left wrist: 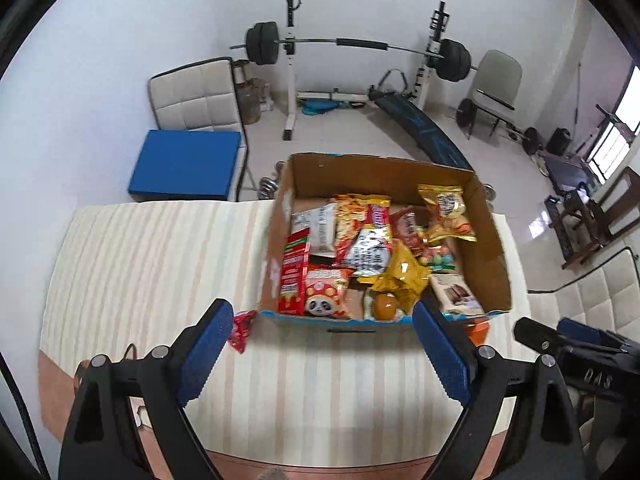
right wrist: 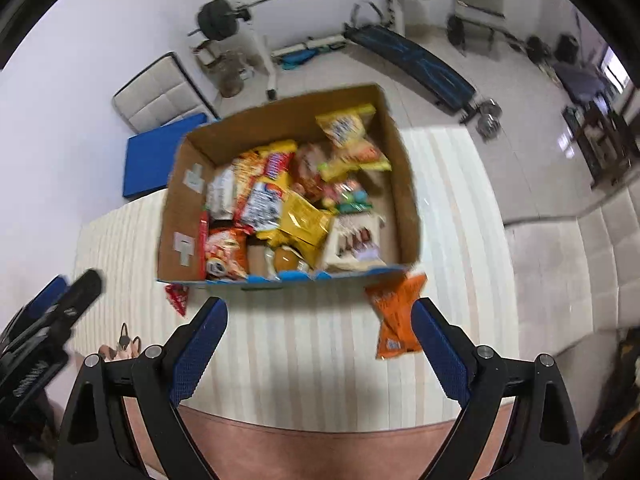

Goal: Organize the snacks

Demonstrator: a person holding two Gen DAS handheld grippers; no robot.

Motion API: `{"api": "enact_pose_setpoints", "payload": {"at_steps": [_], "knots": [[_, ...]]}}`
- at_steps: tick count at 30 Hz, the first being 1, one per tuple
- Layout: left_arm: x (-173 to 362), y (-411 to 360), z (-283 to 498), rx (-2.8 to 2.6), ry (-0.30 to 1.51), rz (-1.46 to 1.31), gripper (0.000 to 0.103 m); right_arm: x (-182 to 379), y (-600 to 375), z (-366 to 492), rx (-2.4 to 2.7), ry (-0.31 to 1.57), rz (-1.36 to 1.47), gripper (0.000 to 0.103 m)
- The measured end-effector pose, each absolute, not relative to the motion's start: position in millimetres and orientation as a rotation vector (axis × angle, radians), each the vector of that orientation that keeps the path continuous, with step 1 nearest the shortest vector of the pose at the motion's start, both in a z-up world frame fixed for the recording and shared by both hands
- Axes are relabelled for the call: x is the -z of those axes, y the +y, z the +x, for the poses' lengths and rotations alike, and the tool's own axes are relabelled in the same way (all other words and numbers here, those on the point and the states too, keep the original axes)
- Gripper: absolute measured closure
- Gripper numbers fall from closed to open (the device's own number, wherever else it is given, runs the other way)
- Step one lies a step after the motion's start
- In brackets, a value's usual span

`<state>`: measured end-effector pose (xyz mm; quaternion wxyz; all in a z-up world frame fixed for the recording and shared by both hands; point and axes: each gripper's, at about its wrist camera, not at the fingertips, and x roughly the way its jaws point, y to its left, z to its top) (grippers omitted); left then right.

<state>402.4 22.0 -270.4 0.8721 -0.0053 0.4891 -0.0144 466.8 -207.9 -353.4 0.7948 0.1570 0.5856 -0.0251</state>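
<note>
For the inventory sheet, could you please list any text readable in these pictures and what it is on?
"DAS": on the black body of the right tongs, seen from the left wrist.
Snack packets in the cardboard box: printing too blurred to read.
Orange packet on the table: unreadable.

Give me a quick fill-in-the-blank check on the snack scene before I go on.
1. The snacks are piled in a ____ box on the striped table.
2. An ____ packet lies outside the box near the right gripper.
3. A small ____ packet lies outside near the left gripper.
4. Both grippers' jaws stand ____.

Missing words: cardboard; orange; red; open
</note>
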Motion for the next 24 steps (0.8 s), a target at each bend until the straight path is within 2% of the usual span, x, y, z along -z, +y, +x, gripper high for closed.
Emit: {"api": "enact_pose_setpoints", "payload": {"at_steps": [5,14,16,17,19,21,24], "knots": [[301.2,38.4,402.1,-0.016,1.082,-0.041,0.011,408.8,-239.1,462.5,0.139,1.354,0.407,0.008],[396.0,68.9,410.9,-0.104,1.255,-0.03,0.011,530.8,-261.8,467.6,0.196,1.53,0.443,0.008],[408.2,73.4,411.9,-0.107,1.266,-0.009,0.011,548.6,-260.3,470.6,0.206,1.553,0.434,0.017],[415.4,75.9,413.9,-0.099,1.281,0.001,0.011,555.6,-259.0,472.1,0.209,1.567,0.427,0.025],[423.6,84.6,416.4,-0.099,1.299,0.011,0.011,565.8,-254.8,474.5,0.233,1.59,0.383,0.028],[431.5,94.4,421.2,-0.08,1.324,0.015,0.011,566.0,-248.2,474.5,0.256,1.589,0.312,0.044],[438.9,106.6,428.7,-0.053,1.349,0.046,0.011,563.8,-237.6,468.5,0.226,1.6,0.31,0.047]]}}
